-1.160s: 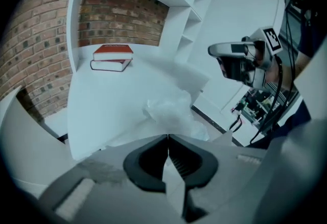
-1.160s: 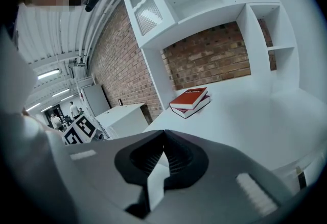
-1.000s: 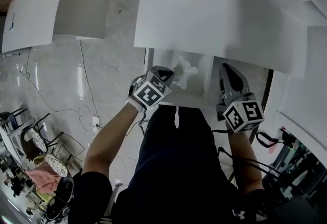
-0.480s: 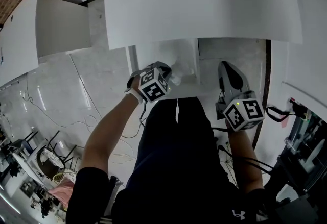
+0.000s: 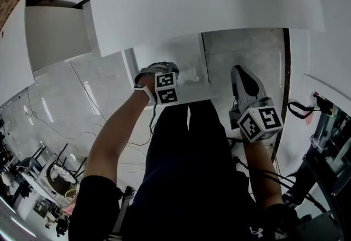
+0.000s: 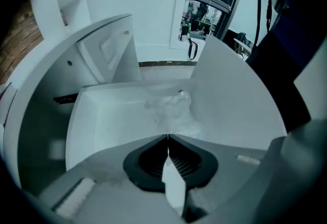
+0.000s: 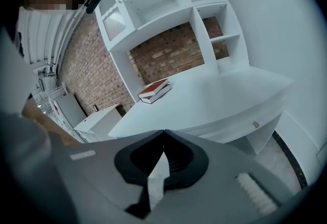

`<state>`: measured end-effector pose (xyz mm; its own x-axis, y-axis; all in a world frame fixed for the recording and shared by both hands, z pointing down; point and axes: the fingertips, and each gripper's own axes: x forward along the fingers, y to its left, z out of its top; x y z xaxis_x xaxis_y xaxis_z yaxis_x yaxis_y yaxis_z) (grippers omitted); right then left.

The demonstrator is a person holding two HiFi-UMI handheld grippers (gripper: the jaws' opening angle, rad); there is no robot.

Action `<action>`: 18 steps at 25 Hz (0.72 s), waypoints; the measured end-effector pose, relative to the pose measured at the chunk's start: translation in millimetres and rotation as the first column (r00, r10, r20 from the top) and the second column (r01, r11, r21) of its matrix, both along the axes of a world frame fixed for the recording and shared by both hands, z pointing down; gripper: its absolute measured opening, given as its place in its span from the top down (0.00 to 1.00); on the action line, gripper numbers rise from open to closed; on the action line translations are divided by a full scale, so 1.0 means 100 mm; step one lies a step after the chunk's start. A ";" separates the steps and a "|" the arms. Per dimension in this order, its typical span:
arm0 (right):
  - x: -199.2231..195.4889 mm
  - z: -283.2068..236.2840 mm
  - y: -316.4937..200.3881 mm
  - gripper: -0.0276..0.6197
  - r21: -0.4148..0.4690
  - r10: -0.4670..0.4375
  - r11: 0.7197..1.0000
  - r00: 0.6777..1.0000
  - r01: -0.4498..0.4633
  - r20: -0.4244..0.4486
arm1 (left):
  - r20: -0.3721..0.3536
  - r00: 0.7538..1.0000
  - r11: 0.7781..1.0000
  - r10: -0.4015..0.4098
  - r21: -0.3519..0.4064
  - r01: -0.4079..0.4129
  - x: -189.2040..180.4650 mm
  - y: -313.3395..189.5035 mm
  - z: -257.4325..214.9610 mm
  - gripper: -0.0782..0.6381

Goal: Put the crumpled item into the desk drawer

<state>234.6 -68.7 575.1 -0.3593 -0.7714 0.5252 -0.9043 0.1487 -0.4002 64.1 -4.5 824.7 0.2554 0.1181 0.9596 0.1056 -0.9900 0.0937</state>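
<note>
Left gripper [image 6: 167, 137]: jaws closed, tips apparently pinching the near edge of the crumpled white wad [image 6: 173, 112]; the wad is within the open desk drawer [image 6: 102, 121], towards its right wall; right gripper [image 7: 163, 131]: jaws closed on nothing, aimed over the desk top [image 7: 214, 95]. Judged status: transport complete; 1 step left: release.
</note>
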 end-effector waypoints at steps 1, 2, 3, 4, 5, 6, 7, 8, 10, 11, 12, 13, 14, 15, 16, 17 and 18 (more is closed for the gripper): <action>0.02 0.02 0.01 0.95 -0.003 -0.001 1.000 1.000 0.001 0.001 | 0.007 1.000 1.000 0.014 0.000 -0.014 0.01 0.00 0.05 0.88; 0.04 0.04 0.01 0.95 -0.007 -0.002 1.000 1.000 0.002 0.000 | 0.012 1.000 1.000 0.027 -0.001 -0.027 0.02 0.01 0.09 0.88; 0.06 0.06 0.02 0.95 -0.012 -0.002 1.000 1.000 0.002 -0.001 | 0.015 0.999 0.999 0.039 -0.003 -0.039 0.04 0.02 0.13 0.88; 0.08 0.08 0.02 0.95 -0.018 0.001 1.000 1.000 -0.001 -0.002 | 0.017 0.999 0.999 0.051 -0.003 -0.051 0.06 0.03 0.17 0.88; 0.11 0.10 0.03 0.95 -0.025 0.004 1.000 1.000 -0.004 -0.002 | 0.022 0.998 0.998 0.064 -0.003 -0.064 0.07 0.03 0.21 0.88; 0.13 0.12 0.04 0.95 -0.032 0.006 0.999 1.000 -0.007 -0.003 | 0.026 0.997 0.997 0.078 -0.002 -0.078 0.09 0.04 0.26 0.88; 0.15 0.14 0.05 0.95 -0.039 0.009 0.999 1.000 -0.009 -0.005 | 0.030 0.995 0.996 0.091 -0.002 -0.091 0.10 0.05 0.30 0.88; 0.17 0.17 0.06 0.95 -0.046 0.010 0.999 1.000 -0.011 -0.006 | 0.033 0.994 0.995 0.102 -0.004 -0.102 0.10 0.07 0.35 0.88; 0.21 0.21 0.08 0.95 -0.057 0.014 0.998 1.000 -0.014 -0.007 | 0.037 0.993 0.993 0.115 -0.009 -0.115 0.11 0.09 0.42 0.88; 0.22 0.23 0.09 0.95 -0.061 0.015 0.998 1.000 -0.015 -0.007 | 0.038 0.992 0.993 0.118 -0.011 -0.118 0.12 0.10 0.45 0.88; 0.24 0.25 0.09 0.95 -0.066 0.016 0.998 1.000 -0.016 -0.006 | 0.040 0.992 0.993 0.120 -0.013 -0.119 0.12 0.10 0.48 0.88; 0.25 0.27 0.10 0.95 -0.070 0.016 0.997 1.000 -0.017 -0.004 | 0.043 0.992 0.992 0.122 -0.012 -0.122 0.12 0.10 0.50 0.88; 0.25 0.28 0.09 0.95 -0.074 0.016 0.997 1.000 -0.016 -0.002 | 0.046 0.991 0.992 0.125 -0.010 -0.124 0.12 0.09 0.52 0.88; 0.25 0.30 0.09 0.95 -0.078 0.014 0.997 1.000 -0.014 0.001 | 0.049 0.991 0.992 0.126 -0.006 -0.126 0.12 0.08 0.54 0.88; 0.24 0.31 0.09 0.95 -0.082 0.012 0.997 1.000 -0.011 0.005 | 0.051 0.991 0.992 0.126 0.000 -0.126 0.12 0.07 0.55 0.88; 0.23 0.31 0.09 0.95 -0.085 0.007 0.996 1.000 -0.007 0.007 | 0.054 0.991 0.992 0.122 0.009 -0.122 0.12 0.06 0.56 0.88; 0.21 0.31 0.08 0.95 -0.086 0.002 0.996 1.000 -0.001 0.008 | 0.056 0.992 0.993 0.113 0.020 -0.114 0.12 0.04 0.57 0.87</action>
